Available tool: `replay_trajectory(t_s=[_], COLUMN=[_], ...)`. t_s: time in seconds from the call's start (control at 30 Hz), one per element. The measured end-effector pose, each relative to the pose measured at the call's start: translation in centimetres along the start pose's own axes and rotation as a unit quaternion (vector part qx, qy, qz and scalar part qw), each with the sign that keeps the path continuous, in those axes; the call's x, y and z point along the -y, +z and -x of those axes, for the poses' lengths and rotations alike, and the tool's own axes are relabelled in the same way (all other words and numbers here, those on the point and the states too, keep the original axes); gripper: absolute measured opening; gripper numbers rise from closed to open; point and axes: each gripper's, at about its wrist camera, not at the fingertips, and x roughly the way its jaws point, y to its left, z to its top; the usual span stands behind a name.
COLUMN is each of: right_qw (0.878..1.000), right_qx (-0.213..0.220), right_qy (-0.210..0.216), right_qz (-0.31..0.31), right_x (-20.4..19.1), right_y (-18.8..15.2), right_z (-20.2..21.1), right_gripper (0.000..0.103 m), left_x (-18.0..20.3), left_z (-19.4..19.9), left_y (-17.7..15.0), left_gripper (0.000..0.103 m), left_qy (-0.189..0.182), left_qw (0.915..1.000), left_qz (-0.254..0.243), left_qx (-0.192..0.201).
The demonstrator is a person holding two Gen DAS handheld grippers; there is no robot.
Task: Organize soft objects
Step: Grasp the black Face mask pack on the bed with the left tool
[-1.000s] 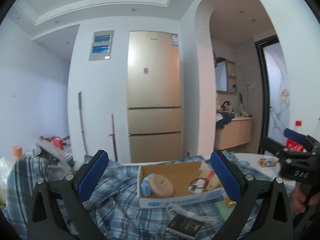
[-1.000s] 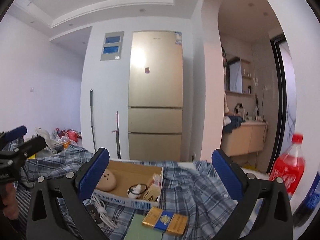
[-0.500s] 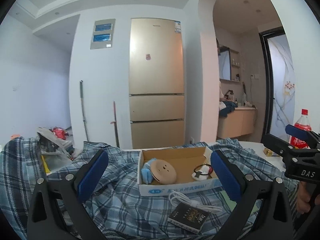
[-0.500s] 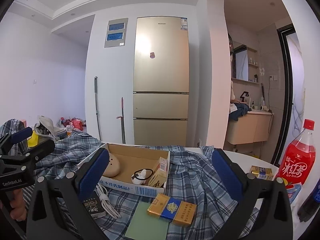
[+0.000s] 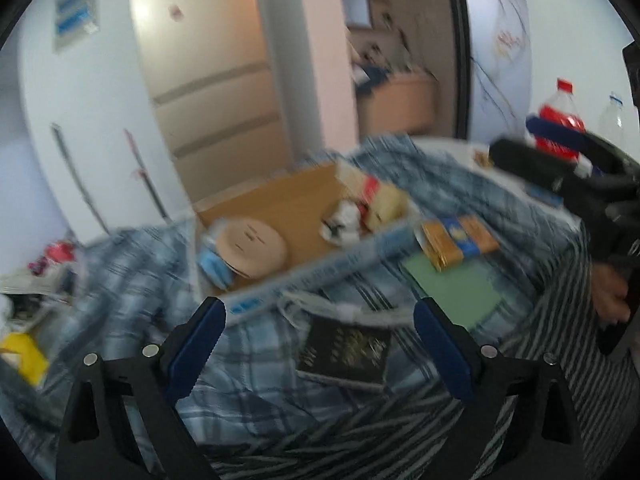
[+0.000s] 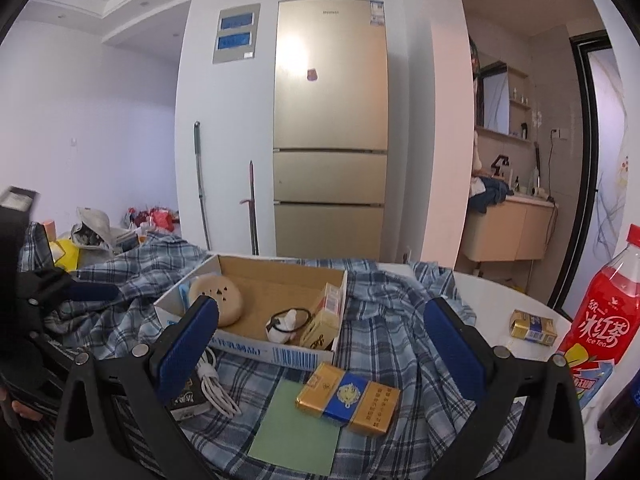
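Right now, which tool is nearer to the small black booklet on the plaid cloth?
Left. The left tool hangs just over the black booklet, closing, nothing gripped. The right tool sits open beside it, over the gold pack.

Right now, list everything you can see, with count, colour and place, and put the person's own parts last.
plaid shirt: one, blue-white, spread over the table
cardboard box: one, brown inside, on the shirt
round cushion: one, tan, in the box
gold carton: one, gold-blue, in front of the box
green sheet: one, under the carton
white cable: one, coiled beside the box
black booklet: one, front left
red bottle: one, far right
fridge: one, gold, back wall
left gripper: jaws closing, nothing between
right gripper: open, empty
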Motion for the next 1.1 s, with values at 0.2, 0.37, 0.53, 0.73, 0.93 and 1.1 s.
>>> replay_trajectory(t_s=[0.2, 0.37, 0.53, 0.73, 0.93, 1.1], right_qw=[1.0, 0.999, 0.999, 0.998, 0.997, 0.998], right_qx=[-0.019, -0.032, -0.045, -0.063, -0.072, -0.06], right_qy=[0.004, 0.011, 0.012, 0.011, 0.011, 0.006], right_qz=[0.004, 0.007, 0.006, -0.002, -0.014, -0.022], right_x=[0.1, 0.0, 0.0, 0.3, 0.7, 1.0], right_y=[-0.2, -0.3, -0.5, -0.6, -0.7, -0.4], right_z=[-0.6, -0.9, -1.4, -2.1, -2.6, -2.1], right_gripper=[0.102, 0.102, 0.102, 0.102, 0.102, 0.102], left_x=[-0.5, -0.1, -0.2, 0.4, 0.1, 0.4], left_z=[-3.3, -5.0, -5.9, -6.8, -6.0, -2.2], left_y=[-0.2, -0.6, -0.9, -1.4, -1.4, -0.9], left_gripper=[0.09, 0.088, 0.088, 0.066, 0.065, 0.065], left_qy=[-0.046, -0.078, -0.085, -0.07, -0.054, -0.042], left_qw=[0.9967, 0.9916, 0.9888, 0.9858, 0.9896, 0.9975], left_qz=[-0.016, -0.024, -0.014, -0.024, -0.024, -0.016], left_qx=[-0.065, -0.1, -0.122, -0.15, -0.131, -0.055])
